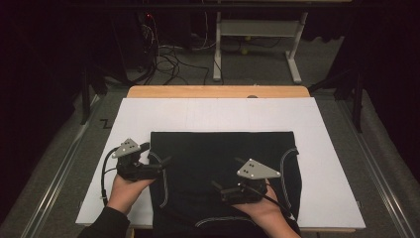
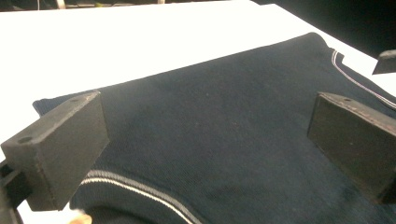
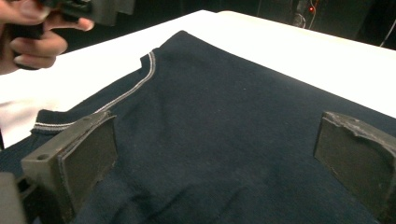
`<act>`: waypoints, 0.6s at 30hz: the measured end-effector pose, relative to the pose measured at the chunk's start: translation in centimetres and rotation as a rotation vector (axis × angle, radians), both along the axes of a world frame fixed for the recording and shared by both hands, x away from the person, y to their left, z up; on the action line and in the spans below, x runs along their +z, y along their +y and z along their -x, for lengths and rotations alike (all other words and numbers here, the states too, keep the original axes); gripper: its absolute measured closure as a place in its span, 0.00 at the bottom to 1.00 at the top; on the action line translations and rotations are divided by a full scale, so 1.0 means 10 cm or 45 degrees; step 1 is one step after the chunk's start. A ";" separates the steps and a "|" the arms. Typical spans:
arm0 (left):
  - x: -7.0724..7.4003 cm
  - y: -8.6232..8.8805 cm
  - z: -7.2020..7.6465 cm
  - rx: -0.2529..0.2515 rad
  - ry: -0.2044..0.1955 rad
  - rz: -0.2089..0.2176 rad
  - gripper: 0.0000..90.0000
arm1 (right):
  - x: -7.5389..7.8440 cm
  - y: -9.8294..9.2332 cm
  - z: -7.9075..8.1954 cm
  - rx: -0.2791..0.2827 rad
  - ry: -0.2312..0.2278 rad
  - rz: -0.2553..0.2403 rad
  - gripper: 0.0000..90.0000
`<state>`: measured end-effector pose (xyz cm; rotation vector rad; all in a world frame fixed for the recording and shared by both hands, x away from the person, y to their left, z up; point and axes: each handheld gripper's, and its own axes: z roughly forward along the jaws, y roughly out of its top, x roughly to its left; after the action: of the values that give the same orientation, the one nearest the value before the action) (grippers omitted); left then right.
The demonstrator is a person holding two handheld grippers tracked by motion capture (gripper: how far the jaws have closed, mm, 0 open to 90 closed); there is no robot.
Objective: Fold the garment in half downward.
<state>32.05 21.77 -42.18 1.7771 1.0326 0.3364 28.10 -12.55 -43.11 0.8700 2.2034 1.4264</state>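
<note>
A dark navy garment (image 1: 223,168) with white-striped trim lies flat on the white board (image 1: 218,116), its near edge at the table's front. My left gripper (image 1: 159,159) hovers at the garment's left edge, jaws wide open and empty; in its own view the dark knit (image 2: 224,126) and a white-striped seam (image 2: 140,189) lie between the jaws. My right gripper (image 1: 225,176) is over the garment's lower right part, open too, with the cloth (image 3: 219,135) below it and striped trim (image 3: 135,86) to its left.
The white board rests on a wooden table (image 1: 218,91). Bare white margins run left, right and beyond the garment. Past the table stand a desk frame (image 1: 257,44) and floor cables (image 1: 168,62). Dark curtains flank both sides.
</note>
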 end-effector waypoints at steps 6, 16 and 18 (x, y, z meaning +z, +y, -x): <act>-0.01 0.05 -0.12 0.021 0.008 -0.014 0.00 | -0.01 0.11 0.03 0.033 0.010 -0.005 0.00; 0.02 0.20 -0.38 0.057 0.037 -0.015 0.00 | -0.08 0.26 0.08 0.087 0.041 0.018 0.00; 0.02 0.22 -0.41 0.069 0.019 -0.021 0.00 | -0.09 0.30 0.10 0.098 0.037 0.025 0.00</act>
<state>36.12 23.96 -41.93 1.7710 1.0926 0.3664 27.13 -9.57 -44.03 0.8120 2.2912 1.4333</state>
